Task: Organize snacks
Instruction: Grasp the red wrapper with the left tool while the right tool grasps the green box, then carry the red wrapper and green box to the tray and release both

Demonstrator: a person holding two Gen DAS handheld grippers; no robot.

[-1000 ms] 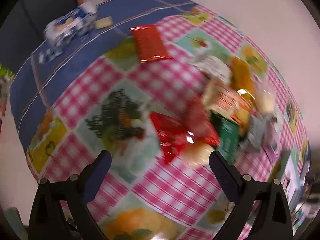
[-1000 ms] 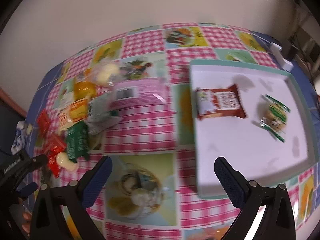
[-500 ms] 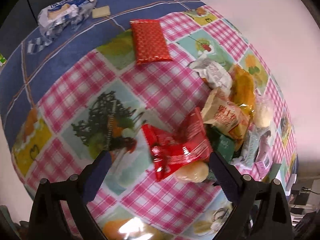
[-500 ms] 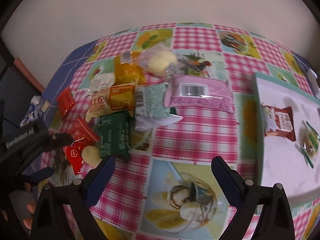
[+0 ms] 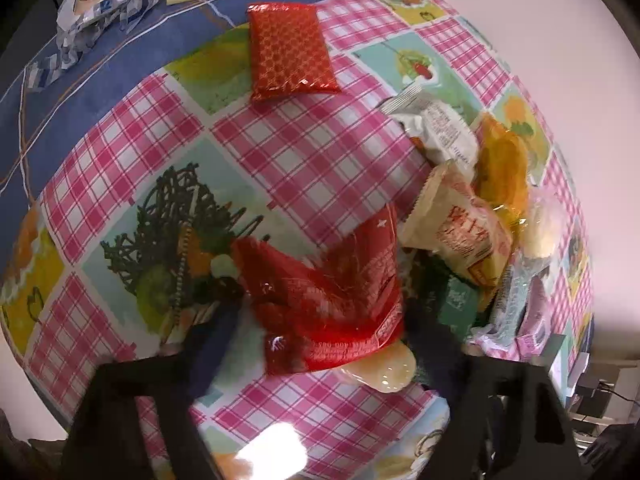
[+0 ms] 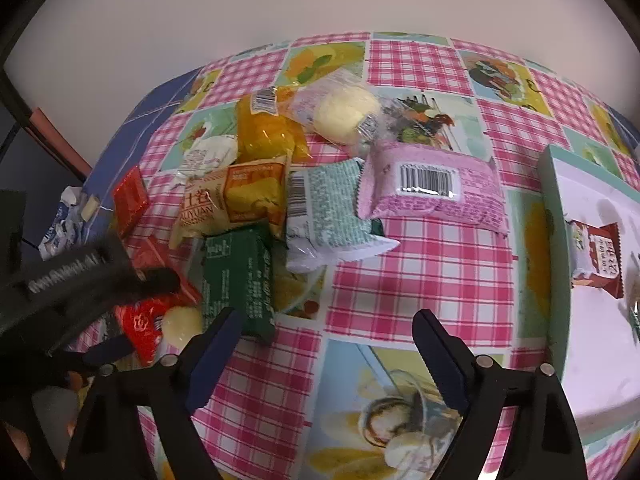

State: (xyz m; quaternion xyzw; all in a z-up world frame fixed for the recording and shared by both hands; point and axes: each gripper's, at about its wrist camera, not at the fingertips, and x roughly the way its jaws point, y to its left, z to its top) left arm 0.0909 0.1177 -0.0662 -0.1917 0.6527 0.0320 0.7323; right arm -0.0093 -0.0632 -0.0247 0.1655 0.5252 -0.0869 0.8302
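Closing left gripper straddles a red packet; right gripper, closing too, holds nothing above the tabletop.

L wrist cam looks steeply down, close over the red packet at the snack pile's end nearest the worktop's blue edge; R wrist cam sits further back, facing the pile w/ the tray at right; both share the pile.
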